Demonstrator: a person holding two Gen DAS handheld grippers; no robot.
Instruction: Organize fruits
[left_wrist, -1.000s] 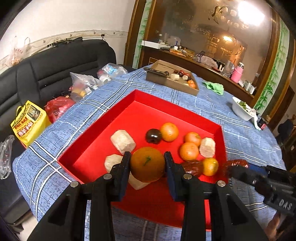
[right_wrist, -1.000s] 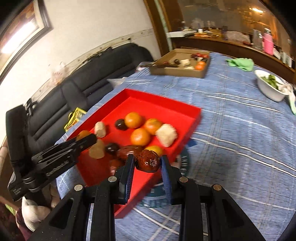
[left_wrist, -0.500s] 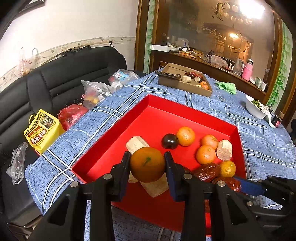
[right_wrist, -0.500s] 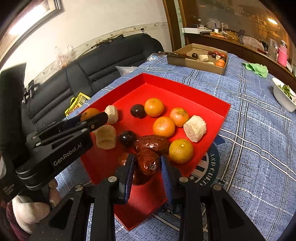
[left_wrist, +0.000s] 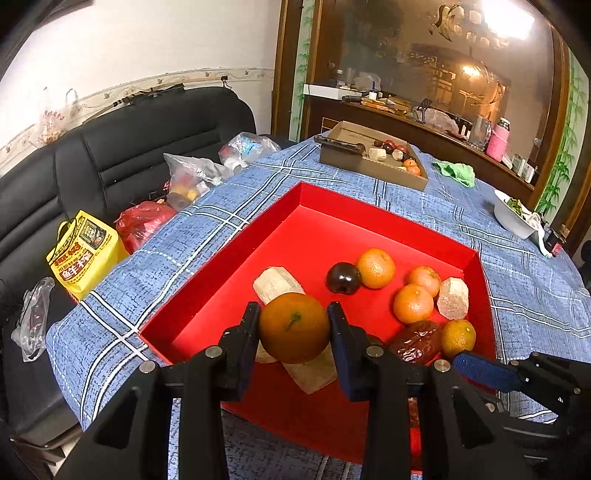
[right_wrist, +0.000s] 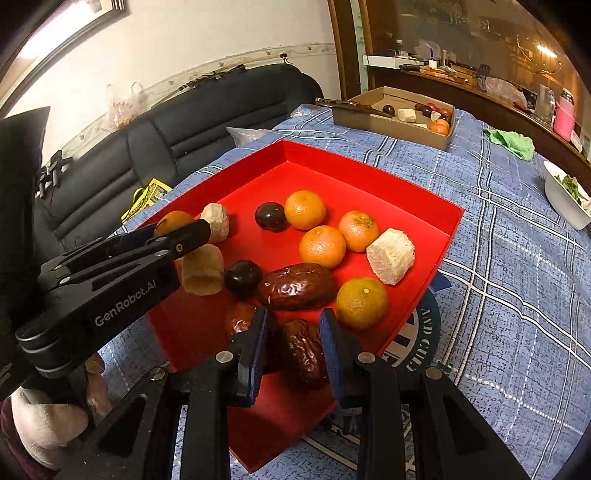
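Grippers first: we see the left gripper (left_wrist: 293, 334) pinching an orange (left_wrist: 294, 327) between its two fingers, held above the near part of the red tray (left_wrist: 332, 206). Our right gripper (right_wrist: 292, 349) has its fingers set on either side of a dark wrinkled date (right_wrist: 303, 352) at the near edge of the tray; whether they press on it or stand slightly off it, we cannot tell.

Just beyond that date we note a larger brown date (right_wrist: 295, 286), with a third date (right_wrist: 240, 319) partly hidden to its left. A dark plum (right_wrist: 242, 277) touches the larger date on its left, and a pale cut chunk (right_wrist: 202, 271) lies beside the plum. Right of the large date sits a greenish-yellow citrus (right_wrist: 362, 302), near the tray's right wall.

Farther in: three oranges (right_wrist: 322, 246) grouped together, a second dark plum (right_wrist: 270, 216) left of them, a white chunk (right_wrist: 390, 255) to their right.

The tray rests on a desk under a blue plaid cloth (right_wrist: 517, 258). At the far end we note a cardboard box (right_wrist: 391, 118) holding more fruit, a green rag (right_wrist: 511, 142) and a white bowl (right_wrist: 565, 201). A black sofa (left_wrist: 110, 155) stands to the left.
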